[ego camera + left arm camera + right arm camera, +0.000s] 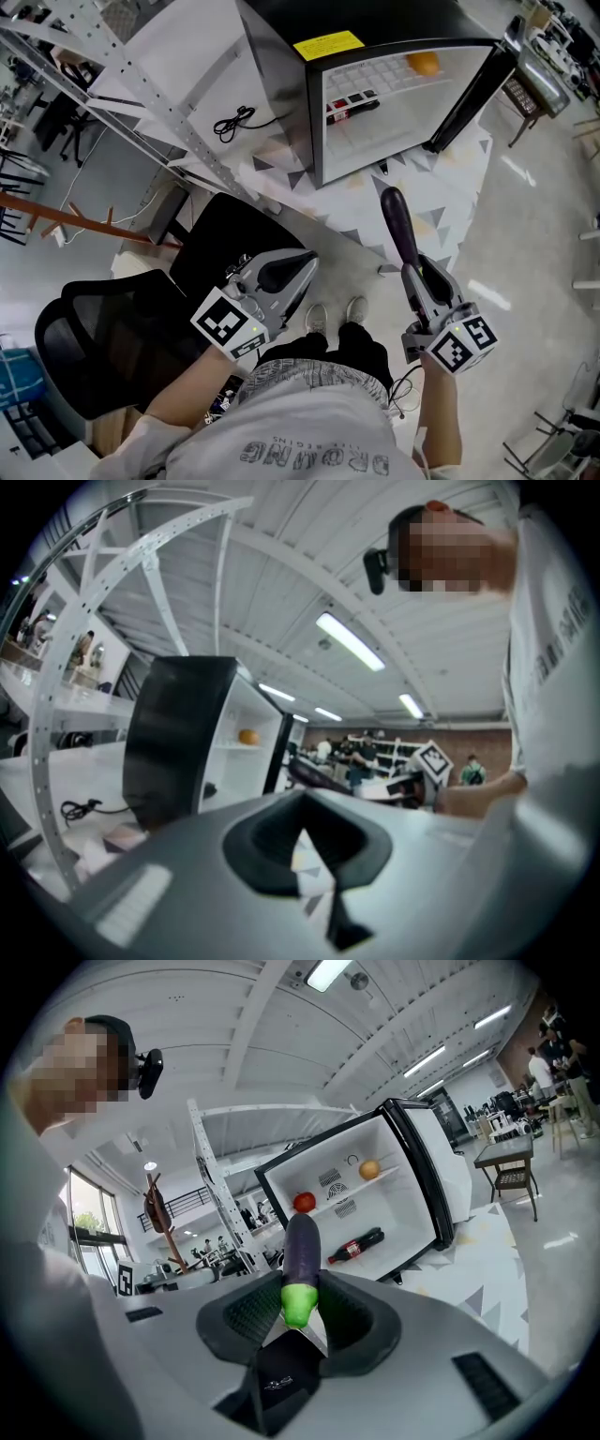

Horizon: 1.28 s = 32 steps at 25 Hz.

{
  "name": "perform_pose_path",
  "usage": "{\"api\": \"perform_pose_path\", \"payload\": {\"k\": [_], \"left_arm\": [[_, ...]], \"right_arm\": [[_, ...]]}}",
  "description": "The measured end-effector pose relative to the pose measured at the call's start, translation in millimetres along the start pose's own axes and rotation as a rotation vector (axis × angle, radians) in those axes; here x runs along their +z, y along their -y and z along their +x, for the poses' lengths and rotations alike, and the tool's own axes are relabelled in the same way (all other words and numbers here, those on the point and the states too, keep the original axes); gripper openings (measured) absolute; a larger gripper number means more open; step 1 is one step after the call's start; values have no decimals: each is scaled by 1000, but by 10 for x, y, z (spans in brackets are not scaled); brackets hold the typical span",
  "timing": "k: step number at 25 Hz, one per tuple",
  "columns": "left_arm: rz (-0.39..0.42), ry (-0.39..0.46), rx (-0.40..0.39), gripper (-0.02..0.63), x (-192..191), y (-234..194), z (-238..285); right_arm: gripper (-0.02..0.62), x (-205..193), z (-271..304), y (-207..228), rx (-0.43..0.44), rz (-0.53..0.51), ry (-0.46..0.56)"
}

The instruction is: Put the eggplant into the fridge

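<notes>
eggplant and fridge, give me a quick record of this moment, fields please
eggplant: green end clamped in right tool, outside the fridge
right tool: shut on eggplant
left tool: open, empty
fridge: door open
inside fridge: orange, red round fruit, bottle lying on its side
task: eggplant not yet in

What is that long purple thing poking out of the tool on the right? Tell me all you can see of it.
It is the eggplant: long, smooth and glossy, dark purple, with a bright green stem end. The right gripper holds it by that green end, jaws closed on either side, so the purple body sticks out forward, in the air, towards the open fridge. Nothing but the jaws touches it. It looks whole and unmarked.
</notes>
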<state>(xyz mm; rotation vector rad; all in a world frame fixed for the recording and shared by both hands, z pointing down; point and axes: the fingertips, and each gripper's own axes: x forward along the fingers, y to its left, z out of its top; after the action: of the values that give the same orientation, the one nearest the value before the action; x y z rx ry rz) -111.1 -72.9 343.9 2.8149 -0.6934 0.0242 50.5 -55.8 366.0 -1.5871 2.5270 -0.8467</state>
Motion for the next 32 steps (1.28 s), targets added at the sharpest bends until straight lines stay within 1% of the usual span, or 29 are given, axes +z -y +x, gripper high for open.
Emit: {"api": "perform_pose_path", "payload": {"k": [5,12,15,22,32], "left_arm": [[-3,-10,9,8,-21,-59,113],[12,-26,39,8,-12,-131,369],[19,-32,51,8,2,-162,522],[25,-58,99,8,-9,-251,861],[25,-88,146,8,-87,-468,1326]], "right_arm": [[120,60,136,135,9,-8,-10],[120,192,366,405,42,-26,-14],[120,253,443,565,44,-42,-21],[120,321,662,1033,65,-34,-41],[120,470,1132,1599,62,-93,-61]]}}
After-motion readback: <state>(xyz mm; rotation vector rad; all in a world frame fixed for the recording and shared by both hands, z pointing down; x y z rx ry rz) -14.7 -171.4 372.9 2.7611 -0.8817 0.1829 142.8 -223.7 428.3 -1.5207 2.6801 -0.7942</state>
